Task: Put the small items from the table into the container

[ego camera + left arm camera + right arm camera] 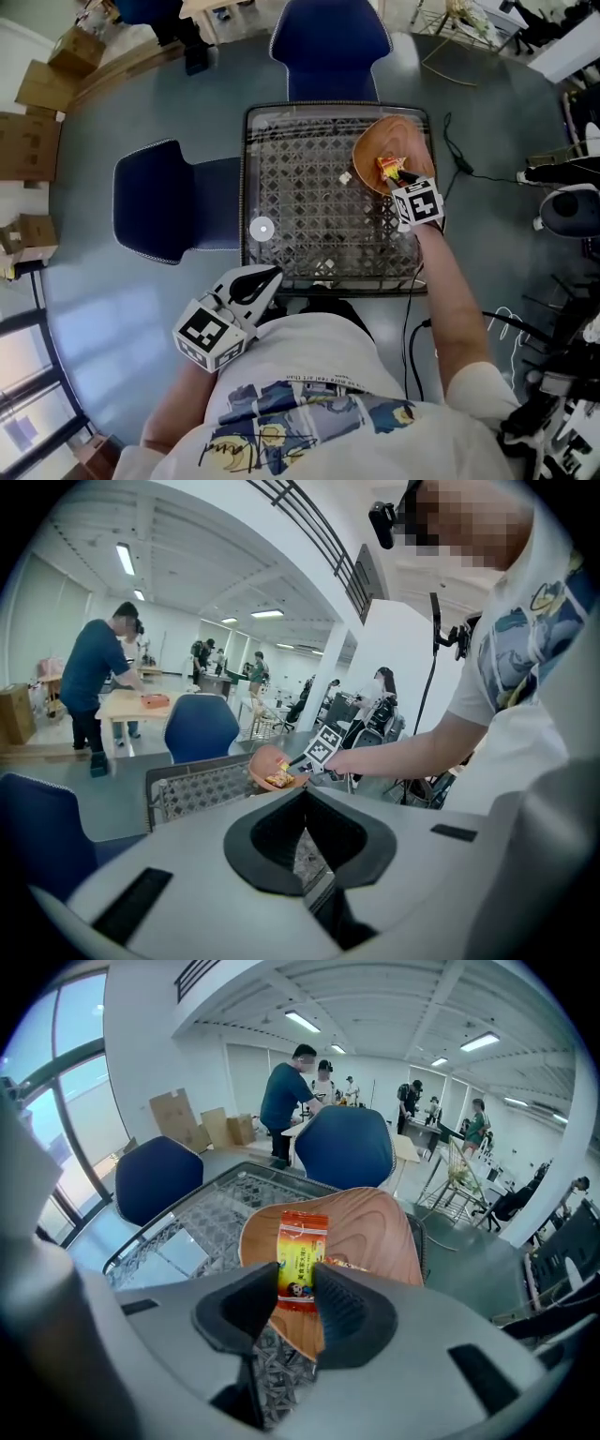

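My right tool [295, 1285] grips the orange packet [301, 1255] over the wooden bowl [380, 1232] at the desk's [300, 202] far right, so release drops it inside; my left tool [304, 797] hangs closed and empty at the near edge.

Blue chairs [330, 47] stand on a grey floor [112, 300], cardboard boxes [28, 141] to one side, strip lights [303, 1022] overhead.

Too small to read: print on the orange packet [302, 1237], lower end buried between the right gripper's [296, 1274] pads. Too small to identify in head view: pale bit [345, 176] on the table [300, 211].
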`<control>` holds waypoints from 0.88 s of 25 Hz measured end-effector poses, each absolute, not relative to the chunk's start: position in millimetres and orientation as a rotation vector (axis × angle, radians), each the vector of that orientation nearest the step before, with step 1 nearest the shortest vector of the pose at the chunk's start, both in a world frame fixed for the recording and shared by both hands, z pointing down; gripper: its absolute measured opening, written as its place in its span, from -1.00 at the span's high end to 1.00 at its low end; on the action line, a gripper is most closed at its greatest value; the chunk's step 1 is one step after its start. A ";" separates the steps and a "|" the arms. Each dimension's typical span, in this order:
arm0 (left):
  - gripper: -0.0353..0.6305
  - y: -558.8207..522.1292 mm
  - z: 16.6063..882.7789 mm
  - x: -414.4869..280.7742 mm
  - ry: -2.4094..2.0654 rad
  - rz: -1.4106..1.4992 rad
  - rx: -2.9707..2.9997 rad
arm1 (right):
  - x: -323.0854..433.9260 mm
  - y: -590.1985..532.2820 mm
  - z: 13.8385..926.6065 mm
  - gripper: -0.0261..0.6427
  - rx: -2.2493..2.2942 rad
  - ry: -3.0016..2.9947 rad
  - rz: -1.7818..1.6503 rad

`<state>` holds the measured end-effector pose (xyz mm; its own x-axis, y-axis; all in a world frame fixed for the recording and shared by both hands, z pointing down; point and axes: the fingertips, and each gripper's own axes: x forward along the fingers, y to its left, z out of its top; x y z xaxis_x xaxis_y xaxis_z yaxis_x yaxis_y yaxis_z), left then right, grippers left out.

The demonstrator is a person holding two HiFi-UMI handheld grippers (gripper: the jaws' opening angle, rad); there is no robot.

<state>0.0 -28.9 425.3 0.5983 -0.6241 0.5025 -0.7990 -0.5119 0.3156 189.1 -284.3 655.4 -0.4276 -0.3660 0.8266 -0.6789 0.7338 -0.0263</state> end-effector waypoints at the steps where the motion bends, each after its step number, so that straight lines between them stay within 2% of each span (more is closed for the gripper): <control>1: 0.87 -29.1 426.4 -0.2 -1.136 0.444 2.297 | 186.8 -287.4 658.8 0.55 0.777 -2.057 0.455; 22: 0.87 -29.9 431.1 -22.2 -1.228 0.437 2.192 | 144.0 -305.9 706.6 0.52 0.657 -2.051 0.551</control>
<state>-22.2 -29.9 431.1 0.5217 -0.6619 0.5383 -0.8531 -0.4058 0.3279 144.0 -305.9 706.6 -0.4671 -0.2411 0.8507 -0.6349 0.7611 -0.1329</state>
